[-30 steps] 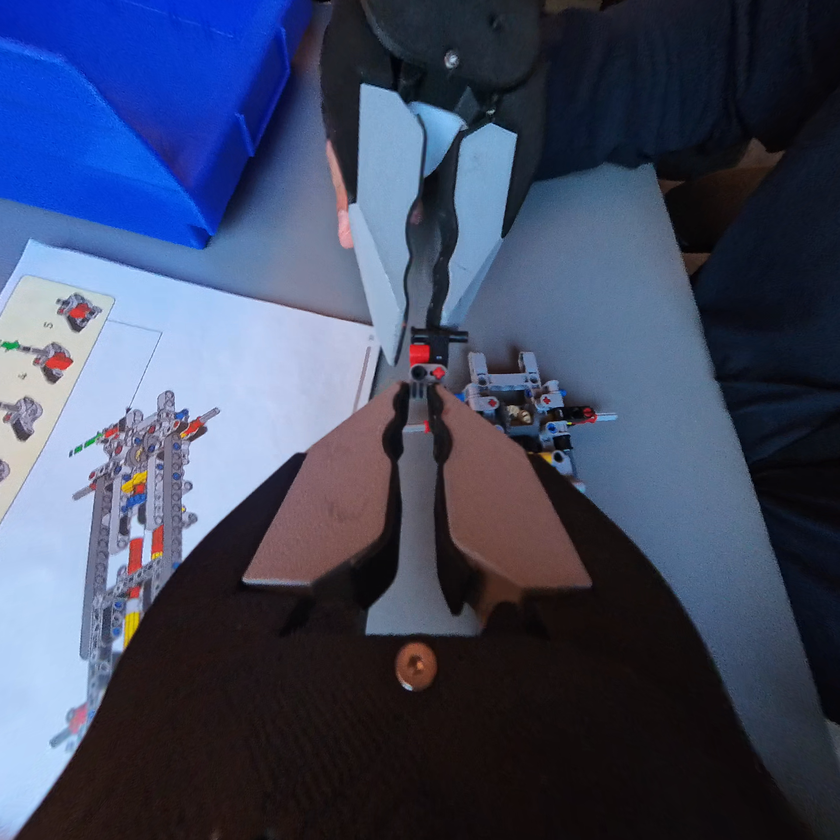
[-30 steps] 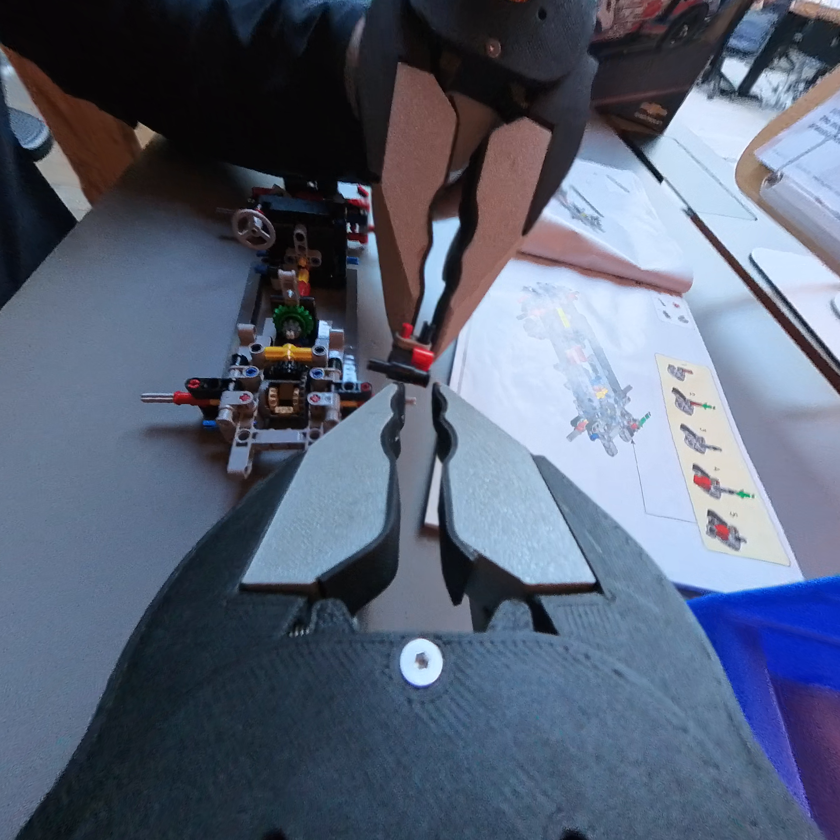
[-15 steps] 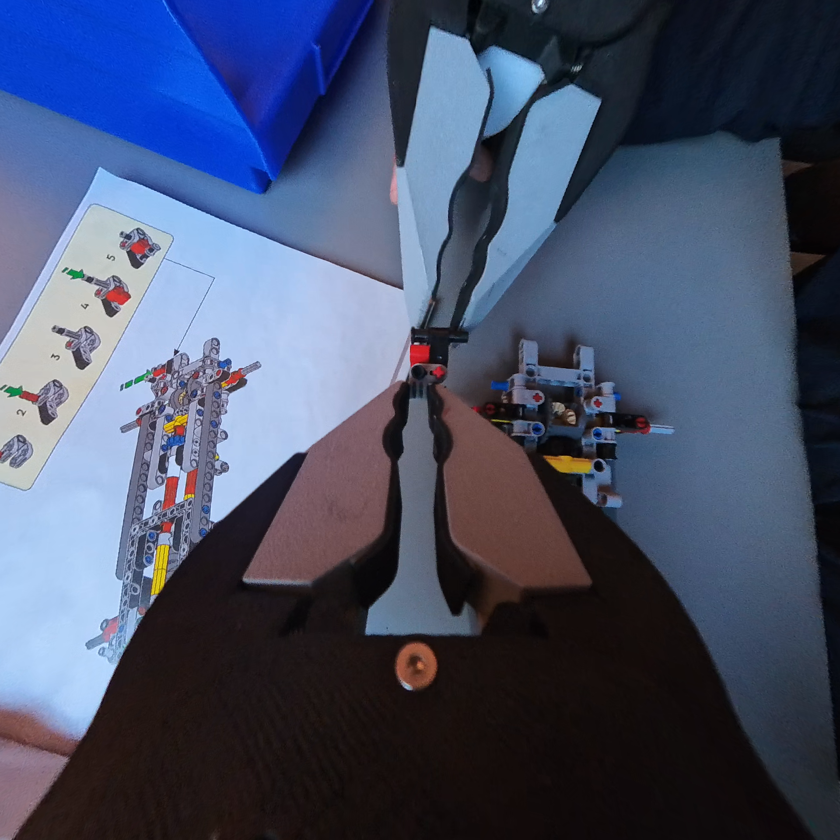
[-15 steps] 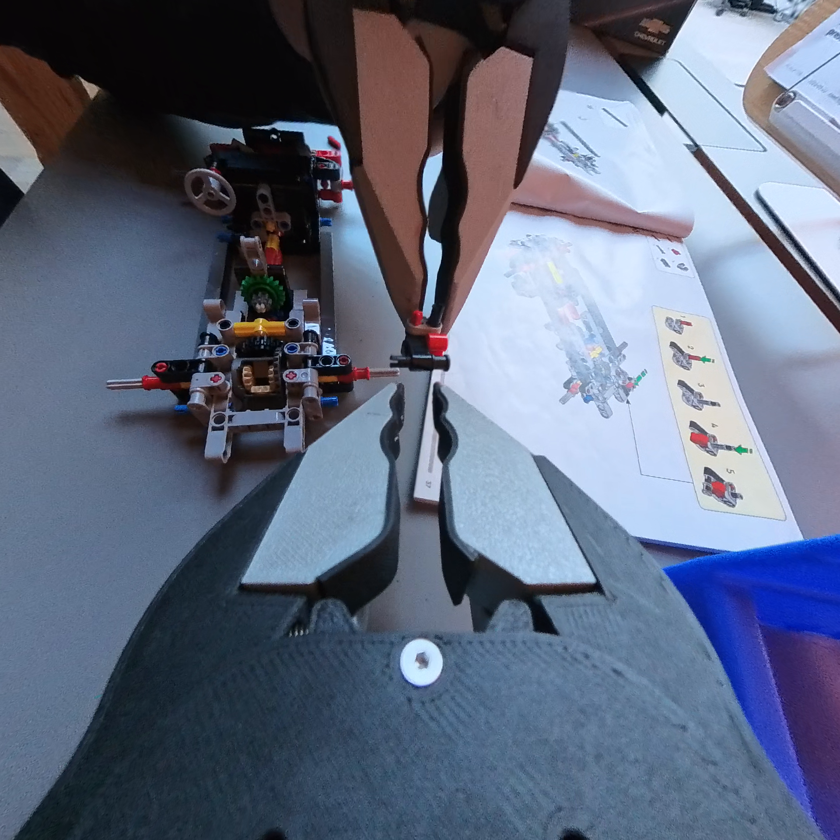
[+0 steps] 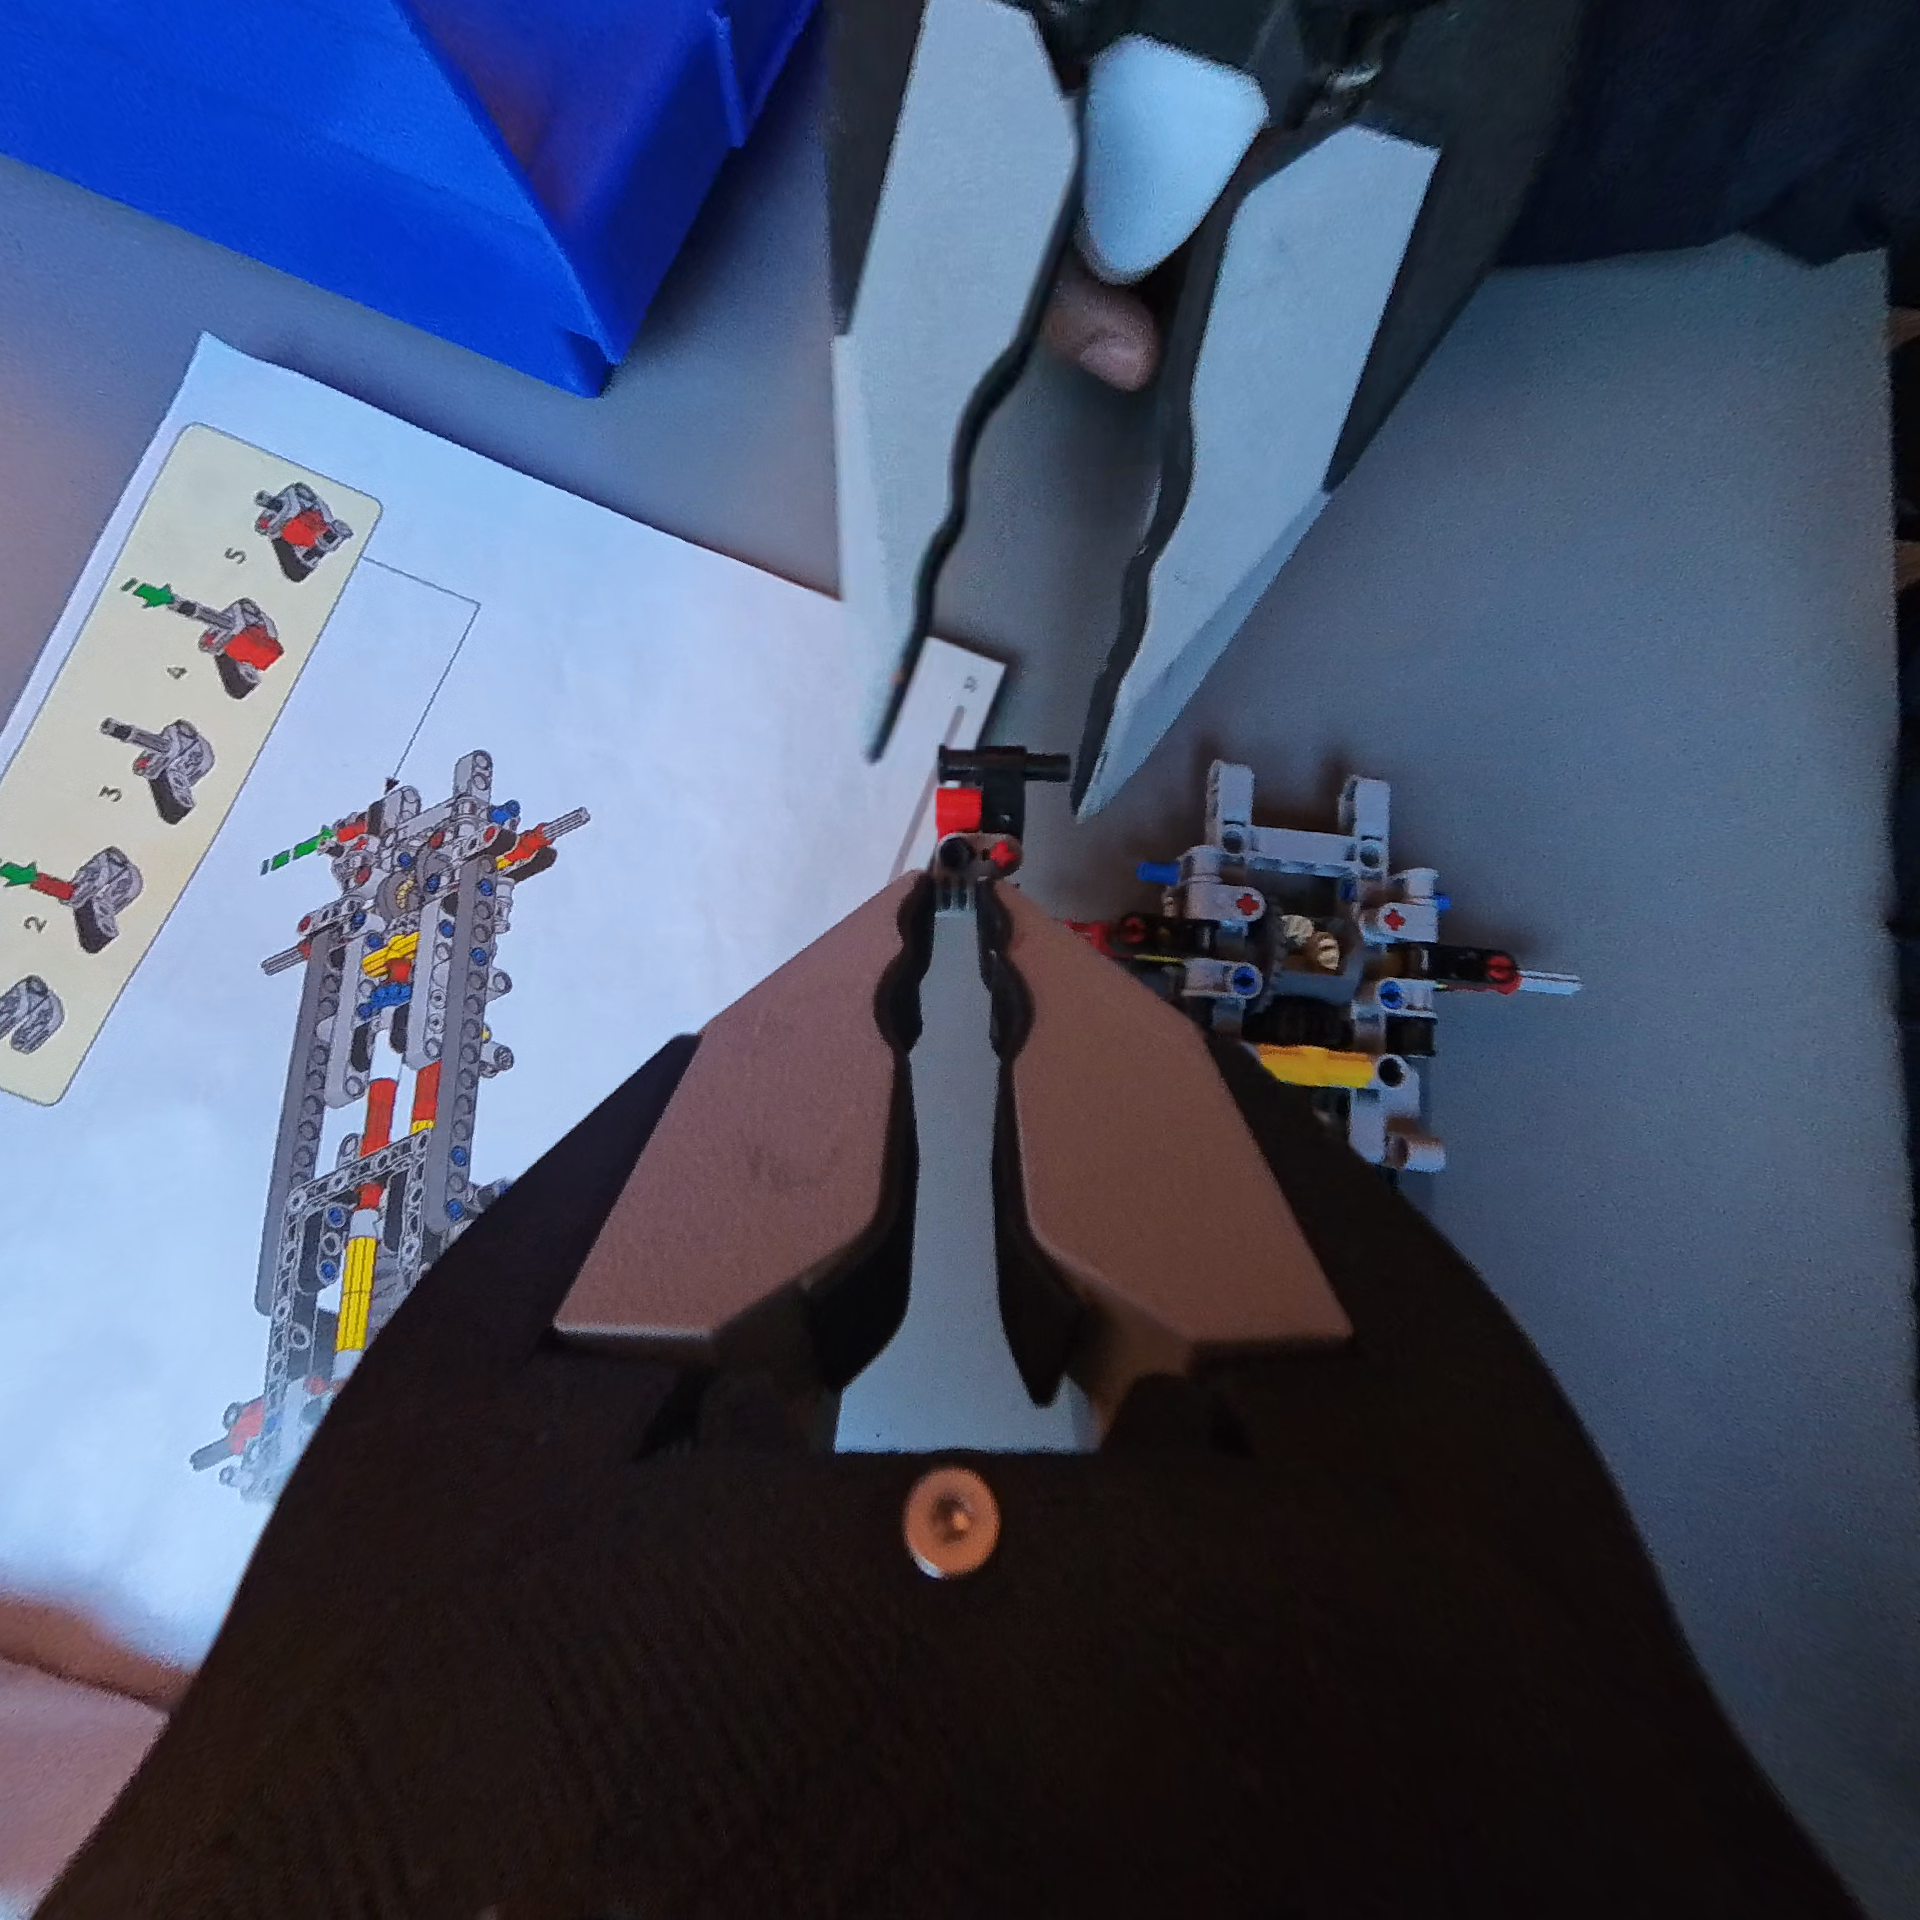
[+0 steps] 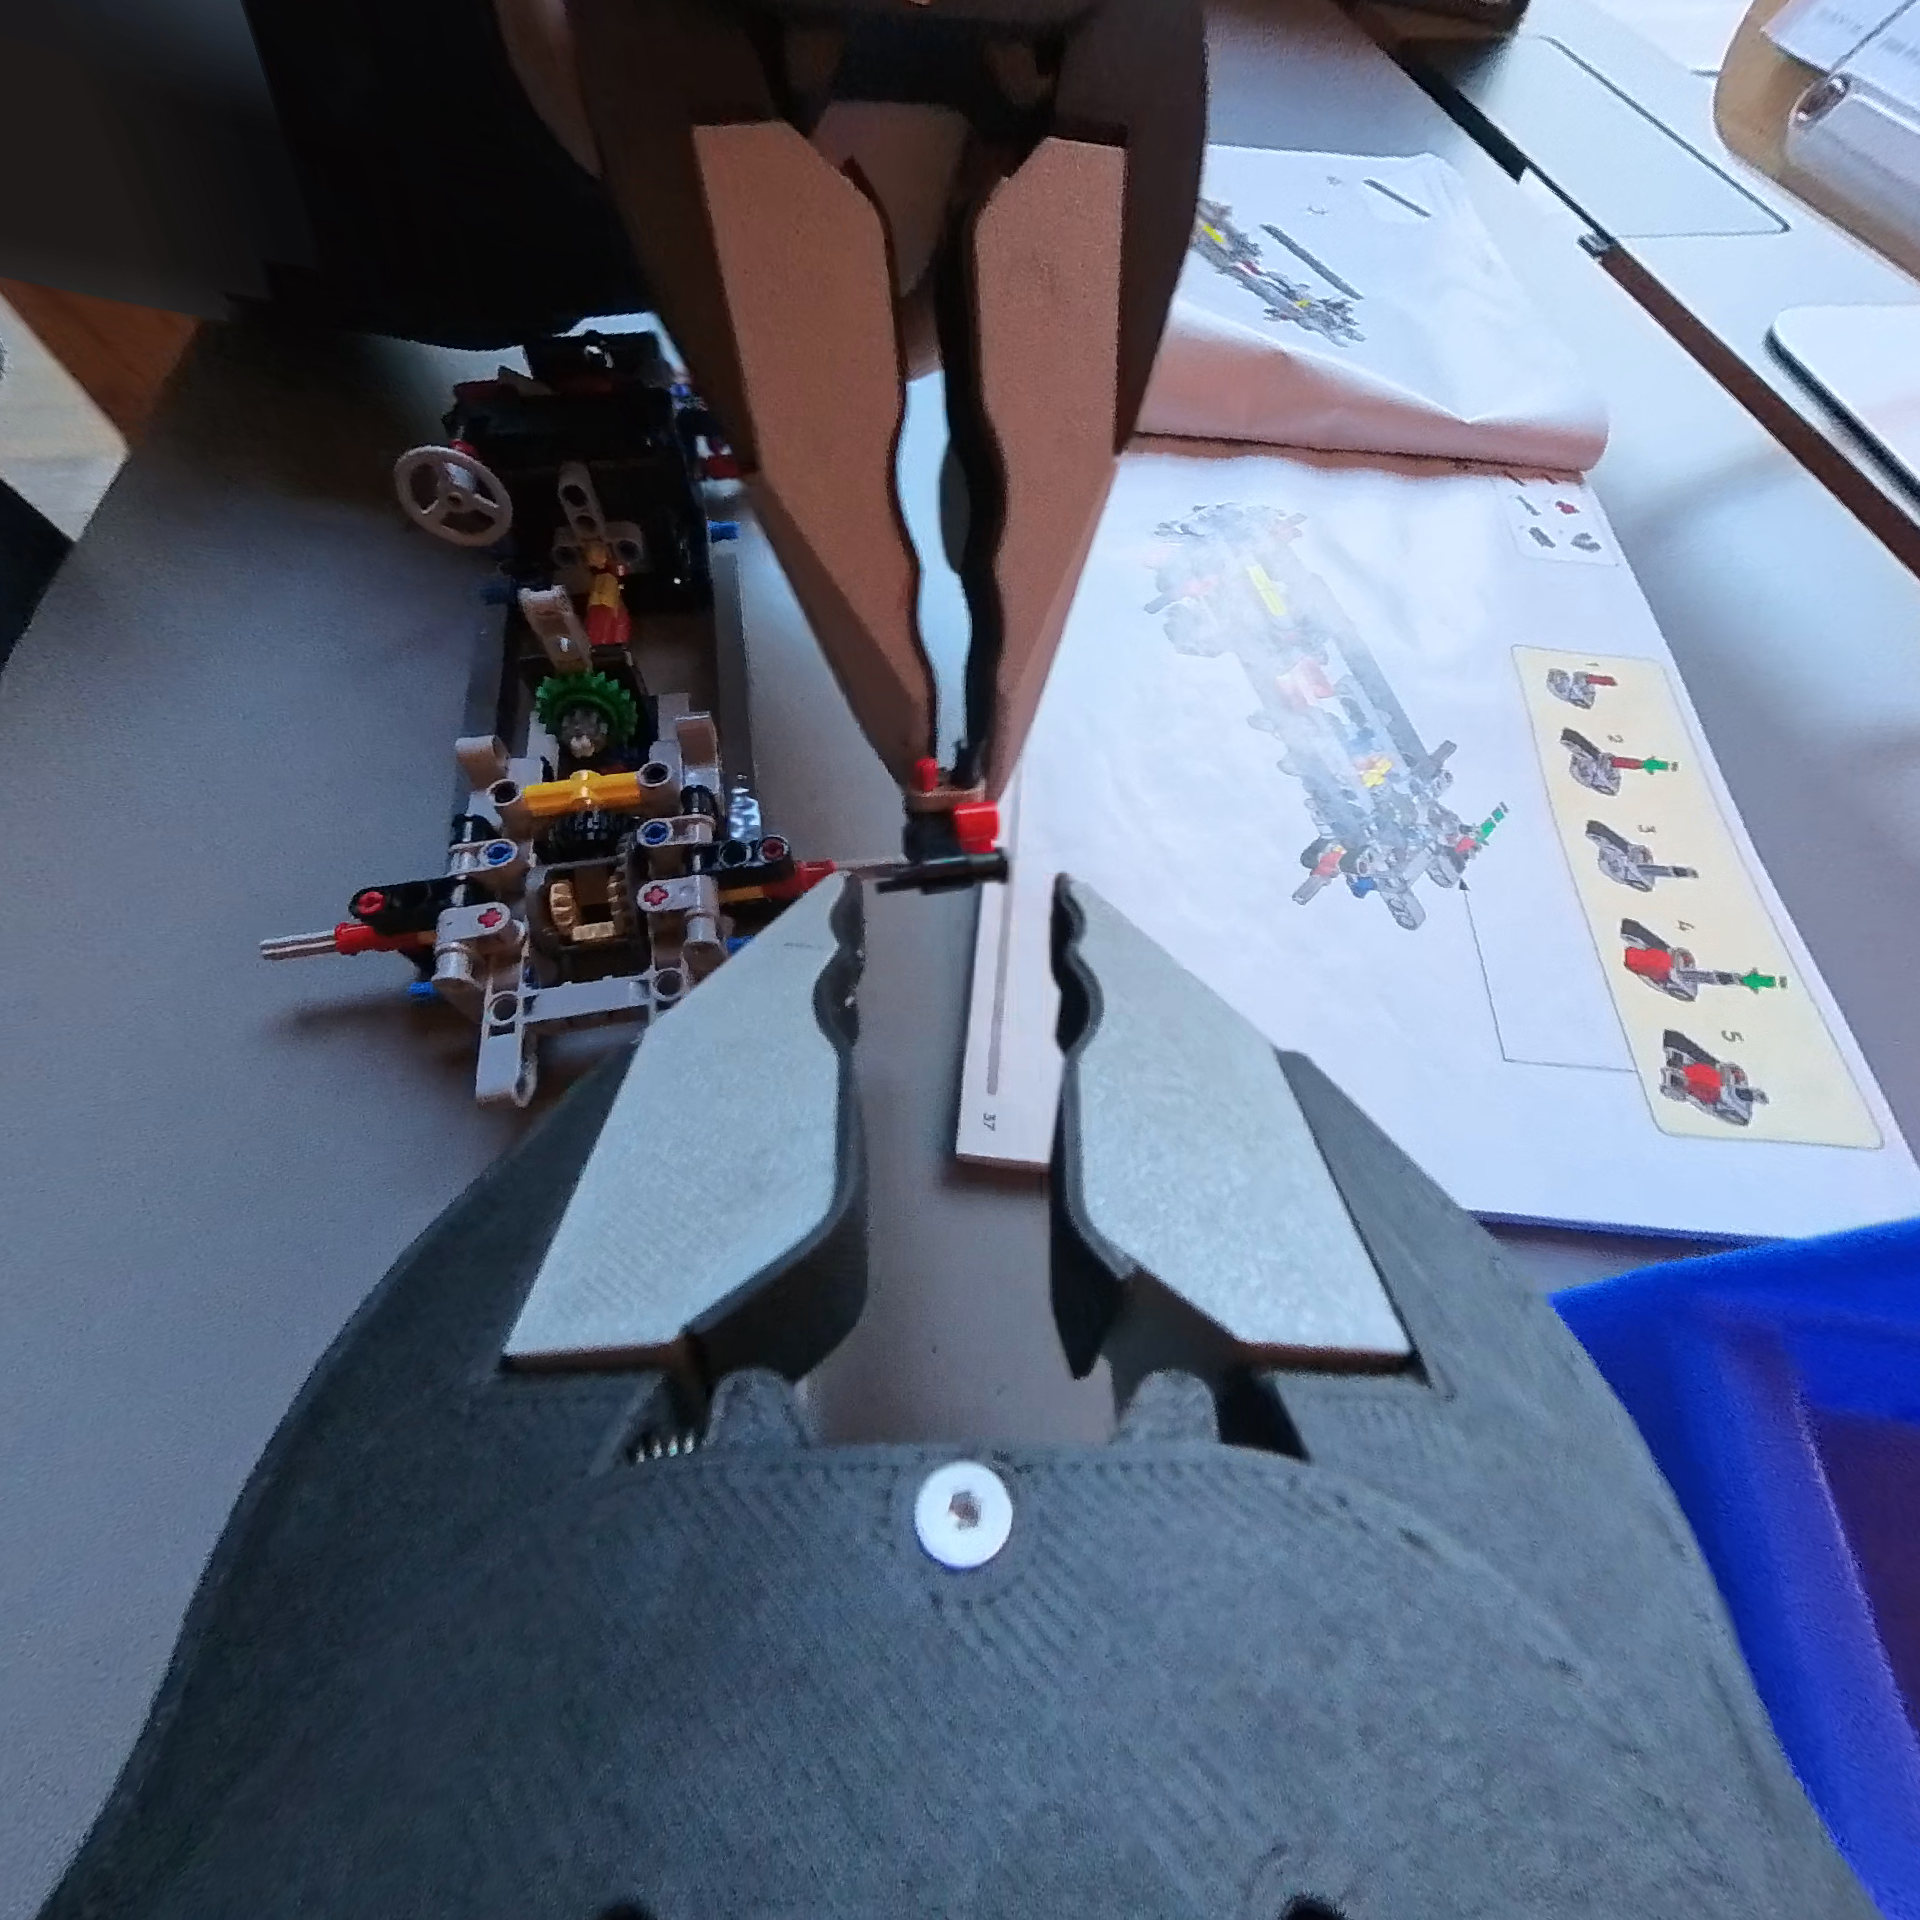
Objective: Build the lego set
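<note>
My right gripper (image 6: 951, 894) now spread wide, just let go of black pin | my left gripper (image 5: 961, 899) stays clamped on small grey-red-black brick piece (image 5: 982, 821), above booklet (image 6: 1299, 831) edge | chassis model (image 6: 582, 862) beside.

An office: grey desk (image 6: 156, 1195), instruction booklet (image 6: 1299, 987), blue bin (image 5: 312, 135)

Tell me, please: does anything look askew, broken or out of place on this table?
Nothing looks broken or spilled. The left gripper pinches a small red, black and grey part above the booklet edge. The right gripper is open, clear of it. The chassis lies flat, unfinished.
</note>
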A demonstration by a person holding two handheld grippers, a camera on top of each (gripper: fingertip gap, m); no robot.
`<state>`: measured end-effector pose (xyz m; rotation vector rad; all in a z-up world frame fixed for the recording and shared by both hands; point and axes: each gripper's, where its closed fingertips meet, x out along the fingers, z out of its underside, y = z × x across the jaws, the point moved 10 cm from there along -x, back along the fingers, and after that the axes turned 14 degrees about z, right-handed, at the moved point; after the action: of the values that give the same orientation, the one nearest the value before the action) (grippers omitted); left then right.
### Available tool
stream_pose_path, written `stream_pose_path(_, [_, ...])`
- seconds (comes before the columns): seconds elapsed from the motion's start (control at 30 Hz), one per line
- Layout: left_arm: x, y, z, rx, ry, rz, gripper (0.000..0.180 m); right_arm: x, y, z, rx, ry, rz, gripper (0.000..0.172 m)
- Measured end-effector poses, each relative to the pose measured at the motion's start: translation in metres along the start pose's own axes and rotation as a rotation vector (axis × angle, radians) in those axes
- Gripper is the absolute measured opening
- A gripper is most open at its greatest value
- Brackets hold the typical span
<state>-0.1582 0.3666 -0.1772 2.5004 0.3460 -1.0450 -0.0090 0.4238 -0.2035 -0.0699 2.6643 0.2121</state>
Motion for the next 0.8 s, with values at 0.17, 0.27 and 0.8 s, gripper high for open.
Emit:
stream_pose_path(0.17, [0.005, 0.003, 0.000, 0.021, -0.034, -0.021, 0.006, 0.000, 0.000, 0.000, 0.000, -0.004, 0.003, 0.035])
stream_pose_path(0.27, [0.006, 0.004, -0.001, 0.028, -0.037, -0.024, 0.006, 0.001, -0.003, 0.000, -0.018, -0.014, -0.008, 0.032])
stream_pose_path(0.8, [0.021, 0.014, -0.003, 0.083, -0.110, -0.068, 0.006, 0.003, -0.011, 0.000, -0.059, -0.039, -0.050, 0.013])
